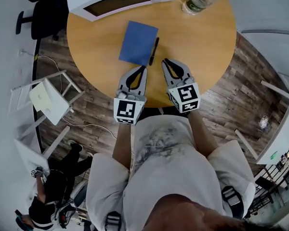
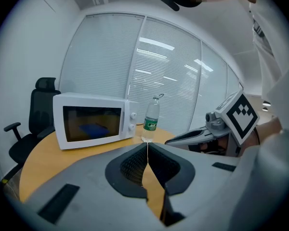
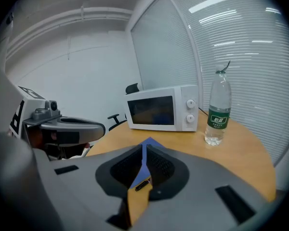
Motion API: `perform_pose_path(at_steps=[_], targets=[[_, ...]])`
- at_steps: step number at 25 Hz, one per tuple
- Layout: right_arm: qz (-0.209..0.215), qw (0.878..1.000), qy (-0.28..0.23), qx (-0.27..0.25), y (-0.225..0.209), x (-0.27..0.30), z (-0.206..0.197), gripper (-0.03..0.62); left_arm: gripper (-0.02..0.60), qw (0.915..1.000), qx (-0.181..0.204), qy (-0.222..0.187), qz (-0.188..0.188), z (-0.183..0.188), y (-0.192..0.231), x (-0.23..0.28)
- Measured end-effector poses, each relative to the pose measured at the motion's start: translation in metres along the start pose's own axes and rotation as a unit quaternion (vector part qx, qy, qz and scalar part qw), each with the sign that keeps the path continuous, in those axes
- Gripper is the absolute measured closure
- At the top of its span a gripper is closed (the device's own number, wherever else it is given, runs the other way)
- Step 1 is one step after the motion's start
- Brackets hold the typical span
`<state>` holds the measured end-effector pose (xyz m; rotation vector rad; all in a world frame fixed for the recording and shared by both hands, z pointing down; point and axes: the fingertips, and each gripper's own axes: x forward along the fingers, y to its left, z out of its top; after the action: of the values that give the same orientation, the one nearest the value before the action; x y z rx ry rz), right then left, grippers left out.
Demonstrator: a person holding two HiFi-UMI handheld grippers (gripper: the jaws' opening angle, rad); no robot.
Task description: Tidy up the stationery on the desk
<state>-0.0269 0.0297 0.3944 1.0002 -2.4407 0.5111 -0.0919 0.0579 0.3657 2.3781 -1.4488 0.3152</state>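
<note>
L gripper (image 1: 144,68), jaws pressed together & empty, is held at the near table (image 1: 202,47) edge, just near of the blue notebook (image 1: 138,43). The pen (image 1: 154,51) is laid beside the notebook's right edge. R gripper (image 1: 165,60), jaws nearly together on nothing, is aimed that way, prob. for pickup.

notebook (image 1: 138,43): blue | pen (image 1: 154,51): black | microwave (image 2: 94,124): white | table (image 1: 204,42): tan | bottle label (image 3: 218,118): green

microwave (image 1: 116,3) cut off by top edge, blue notebook (image 3: 149,141) mostly hidden behind right claw (image 3: 144,147)
</note>
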Motion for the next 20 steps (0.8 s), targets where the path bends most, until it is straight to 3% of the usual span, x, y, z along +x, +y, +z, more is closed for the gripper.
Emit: perform_pose_path(at_steps=[4,10,20], targets=[[-0.015,0.999,0.027,0.009,-0.008,0.026,-0.017,0.525,0.571,0.9997,-0.005,0.016,-0.018,-0.016,0.009,0.019],[-0.034,0.996,0.070,0.034,-0.026,0.062,-0.046,0.468,0.571,0.9982,-0.015,0.041,-0.040,-0.039,0.022,0.043],[-0.058,0.988,0.130,0.057,-0.037,0.101,-0.090,0.445,0.571,0.9949,-0.026,0.073,-0.065,-0.068,0.033,0.066]])
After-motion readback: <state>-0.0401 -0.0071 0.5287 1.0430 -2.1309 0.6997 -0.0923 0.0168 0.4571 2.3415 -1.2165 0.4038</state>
